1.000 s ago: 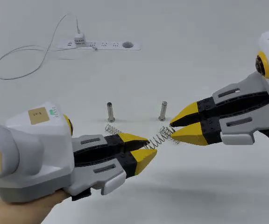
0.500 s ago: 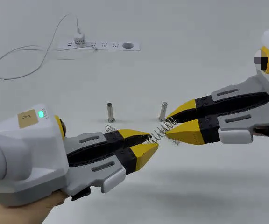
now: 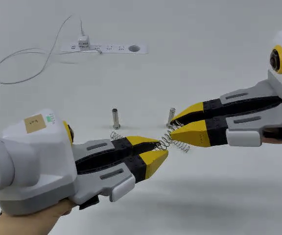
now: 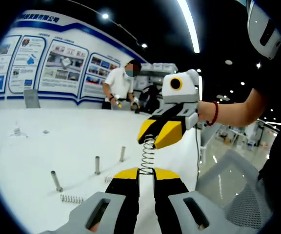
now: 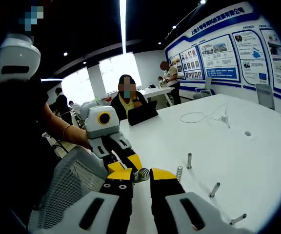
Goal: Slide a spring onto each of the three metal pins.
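Note:
A thin steel spring [image 3: 166,141] stretches in the air between my two grippers. My left gripper [image 3: 162,147] is shut on its near end; in the left gripper view the spring [image 4: 147,156] rises from those jaws [image 4: 147,171] to the right gripper [image 4: 152,139]. My right gripper [image 3: 172,128] is shut on the far end, just in front of the right pin [image 3: 171,115]. A second upright pin [image 3: 115,117] stands to the left. The left gripper view shows three pins [image 4: 97,165] in a row. The spring [image 5: 142,174] appears end-on in the right gripper view.
Two loose springs lie on the white table, one [image 3: 115,135] by the left pin and one [image 3: 181,145] under the right gripper. A power strip [image 3: 104,48] with a looped cable [image 3: 18,56] lies at the back. People stand beyond the table [image 4: 118,85].
My right gripper has moved left toward the left gripper and narrowed its jaws onto the spring's far end. The left gripper has shifted slightly right, still holding the spring.

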The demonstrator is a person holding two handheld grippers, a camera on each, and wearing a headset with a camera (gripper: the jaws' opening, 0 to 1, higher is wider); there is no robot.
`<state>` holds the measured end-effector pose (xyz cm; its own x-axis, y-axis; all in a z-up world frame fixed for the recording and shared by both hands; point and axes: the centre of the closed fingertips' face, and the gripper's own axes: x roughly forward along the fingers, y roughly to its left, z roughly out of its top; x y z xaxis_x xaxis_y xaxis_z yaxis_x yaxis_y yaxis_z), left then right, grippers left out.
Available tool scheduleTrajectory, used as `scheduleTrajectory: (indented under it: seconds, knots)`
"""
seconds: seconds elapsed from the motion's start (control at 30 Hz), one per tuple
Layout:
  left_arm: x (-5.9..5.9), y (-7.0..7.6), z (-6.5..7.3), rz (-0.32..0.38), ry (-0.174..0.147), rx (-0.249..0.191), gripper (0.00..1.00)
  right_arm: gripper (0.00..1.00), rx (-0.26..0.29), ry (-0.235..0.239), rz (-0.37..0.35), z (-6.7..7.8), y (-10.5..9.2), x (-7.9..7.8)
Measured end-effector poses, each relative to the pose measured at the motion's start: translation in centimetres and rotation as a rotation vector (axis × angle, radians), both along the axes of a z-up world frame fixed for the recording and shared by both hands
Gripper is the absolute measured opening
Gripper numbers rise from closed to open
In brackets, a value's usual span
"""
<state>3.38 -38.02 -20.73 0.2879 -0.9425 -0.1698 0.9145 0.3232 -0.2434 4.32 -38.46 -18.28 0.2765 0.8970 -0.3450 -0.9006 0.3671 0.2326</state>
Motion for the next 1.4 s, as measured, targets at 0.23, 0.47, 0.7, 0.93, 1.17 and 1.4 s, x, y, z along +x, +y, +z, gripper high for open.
scheduleTrajectory:
  seconds: [0.23,0.47,0.7,0.93,1.17,1.4]
  knots:
    - [0.0,-0.2,-0.3,0.001,0.003,0.003,0.09,0.13,-0.004,0.001,-0.002,-0.2,0.0,-0.1]
    - [0.1,-0.3,-0.4,0.006,-0.004,0.006,0.09,0.12,0.009,0.016,-0.01,0.0,0.1,0.0]
    - [0.4,-0.4,-0.6,0.011,-0.023,0.023,0.1,0.11,0.004,0.016,-0.011,0.0,-0.1,0.1]
    - [0.5,-0.5,-0.6,0.021,-0.016,0.021,0.11,0.11,0.005,0.014,-0.025,0.0,-0.3,0.3]
    - [0.8,-0.2,-1.4,0.036,-0.025,0.073,0.13,0.11,0.01,0.01,-0.056,0.2,-0.7,0.8]
    - [1.2,0.4,-1.7,0.063,-0.029,0.083,0.19,0.11,-0.019,-0.012,-0.122,-0.1,-2.0,1.9]
